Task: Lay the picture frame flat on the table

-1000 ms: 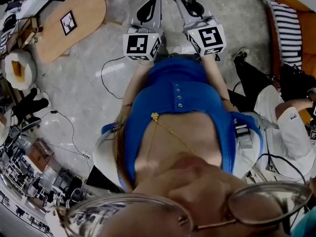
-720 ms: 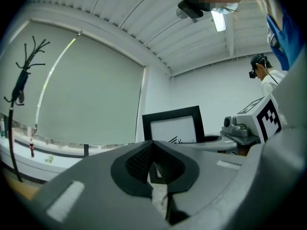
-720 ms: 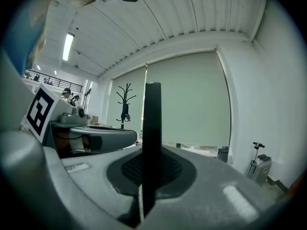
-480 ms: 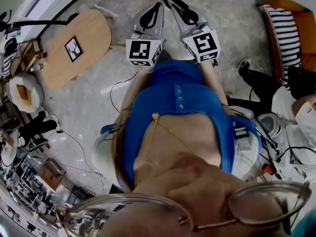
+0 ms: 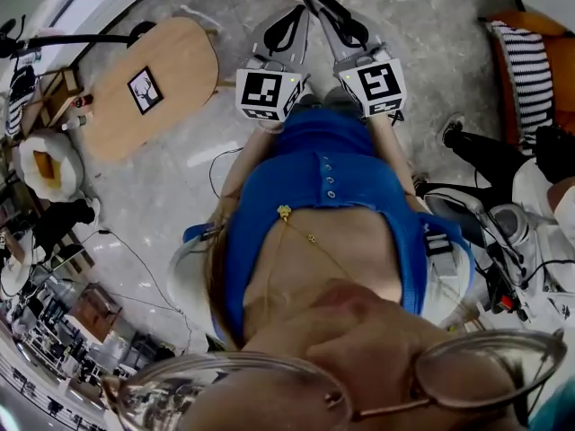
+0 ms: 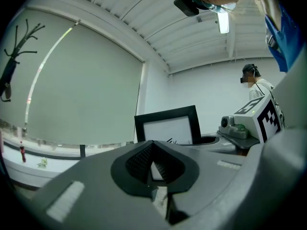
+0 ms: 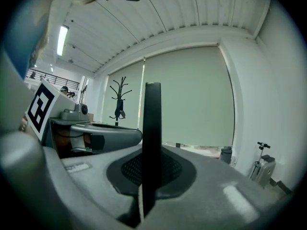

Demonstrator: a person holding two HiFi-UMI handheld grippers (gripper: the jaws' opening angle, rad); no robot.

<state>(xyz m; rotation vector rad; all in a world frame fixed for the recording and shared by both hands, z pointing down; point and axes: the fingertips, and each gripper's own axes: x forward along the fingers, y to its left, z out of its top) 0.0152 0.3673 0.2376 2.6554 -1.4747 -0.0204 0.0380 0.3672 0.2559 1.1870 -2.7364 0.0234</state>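
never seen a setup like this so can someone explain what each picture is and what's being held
There is no robot here: a person holds a two-jaw gripper in each hand. One picture comes from a camera on the person's head, looking steeply down at both grippers. The other two come from cameras riding on each gripper, looking along its jaws. The right gripper is clamped on a black picture frame, which shows edge-on in that view and face-on in the left gripper view. The left gripper is shut and empty. A wooden table stands at the head view's left.

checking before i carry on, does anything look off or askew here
Nothing looks damaged or spilled. The one thing out of place is the picture frame: it is clamped upright and edge-on in the right gripper's jaws, held up in the air rather than lying flat.
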